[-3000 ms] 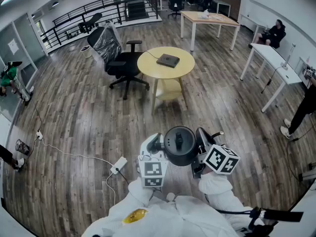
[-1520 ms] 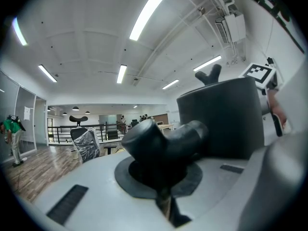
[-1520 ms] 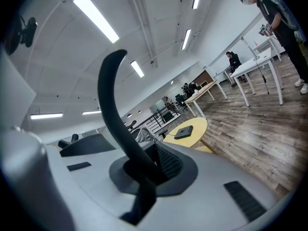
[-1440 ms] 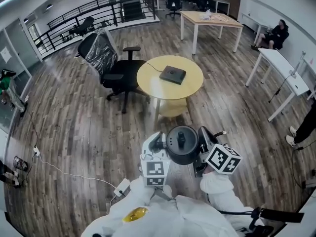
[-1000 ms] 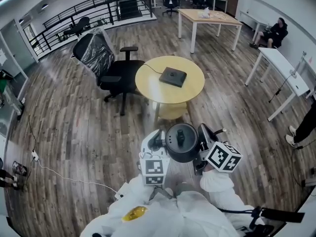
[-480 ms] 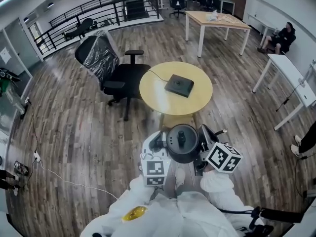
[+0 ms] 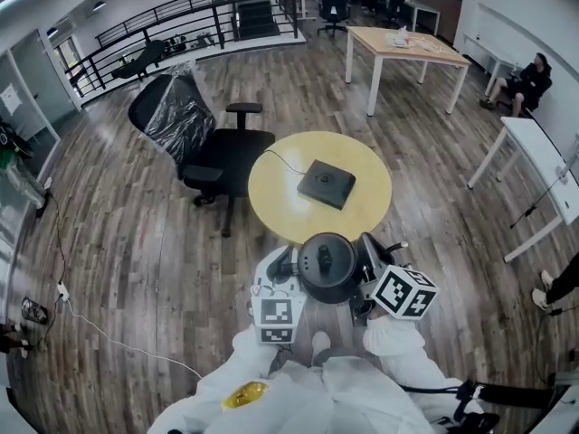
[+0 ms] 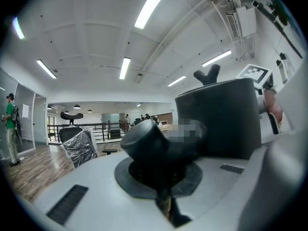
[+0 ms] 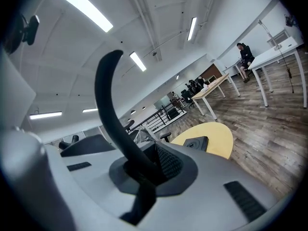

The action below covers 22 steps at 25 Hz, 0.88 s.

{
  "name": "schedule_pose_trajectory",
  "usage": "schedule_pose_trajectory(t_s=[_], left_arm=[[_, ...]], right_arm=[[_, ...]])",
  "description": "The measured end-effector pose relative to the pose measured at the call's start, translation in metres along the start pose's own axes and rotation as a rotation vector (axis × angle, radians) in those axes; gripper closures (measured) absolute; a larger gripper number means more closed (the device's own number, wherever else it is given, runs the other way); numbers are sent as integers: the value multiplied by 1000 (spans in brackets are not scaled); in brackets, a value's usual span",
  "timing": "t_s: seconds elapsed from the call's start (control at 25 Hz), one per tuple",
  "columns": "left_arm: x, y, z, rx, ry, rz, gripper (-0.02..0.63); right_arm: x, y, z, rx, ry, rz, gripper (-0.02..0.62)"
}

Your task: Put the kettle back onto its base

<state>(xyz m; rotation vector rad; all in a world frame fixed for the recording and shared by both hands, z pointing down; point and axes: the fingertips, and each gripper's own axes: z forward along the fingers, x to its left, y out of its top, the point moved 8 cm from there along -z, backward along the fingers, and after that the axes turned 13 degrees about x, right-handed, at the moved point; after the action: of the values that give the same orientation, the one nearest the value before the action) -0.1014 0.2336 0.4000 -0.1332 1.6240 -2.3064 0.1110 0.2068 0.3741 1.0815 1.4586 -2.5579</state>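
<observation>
A black kettle (image 7: 327, 267) hangs in front of the person's chest, carried between both grippers. My left gripper (image 7: 288, 266) is shut on its stubby spout (image 8: 150, 143), with the kettle body (image 8: 217, 119) just to the right of it. My right gripper (image 7: 369, 262) is shut on the thin curved handle (image 9: 111, 110). The dark square base (image 7: 326, 183) lies on the round yellow table (image 7: 276, 197) just ahead of the kettle, a cord trailing off its left side. In the right gripper view the base (image 9: 195, 142) and table (image 9: 217, 137) lie beyond the jaws.
A black office chair (image 7: 194, 143) with a plastic-wrapped back stands left of the round table. A wooden table (image 7: 407, 45) is further back, a white desk (image 7: 543, 165) to the right with a seated person (image 7: 529, 80). A white cable (image 7: 99, 337) runs across the wooden floor at left.
The round table and base have drawn much closer in the head view, now just ahead of the kettle. Both grippers keep the same hold on the kettle.
</observation>
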Motion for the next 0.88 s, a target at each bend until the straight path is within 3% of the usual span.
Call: schedule_pose_trajectory(t_s=[0.48,0.88], left_arm=[[-5,32,117,31,-6,7,606],[7,46,175,51,-19,15,606]], right_arm=[[-75,67,68,14,-2,28,584],[-104,98,113,16,-15,38,584]])
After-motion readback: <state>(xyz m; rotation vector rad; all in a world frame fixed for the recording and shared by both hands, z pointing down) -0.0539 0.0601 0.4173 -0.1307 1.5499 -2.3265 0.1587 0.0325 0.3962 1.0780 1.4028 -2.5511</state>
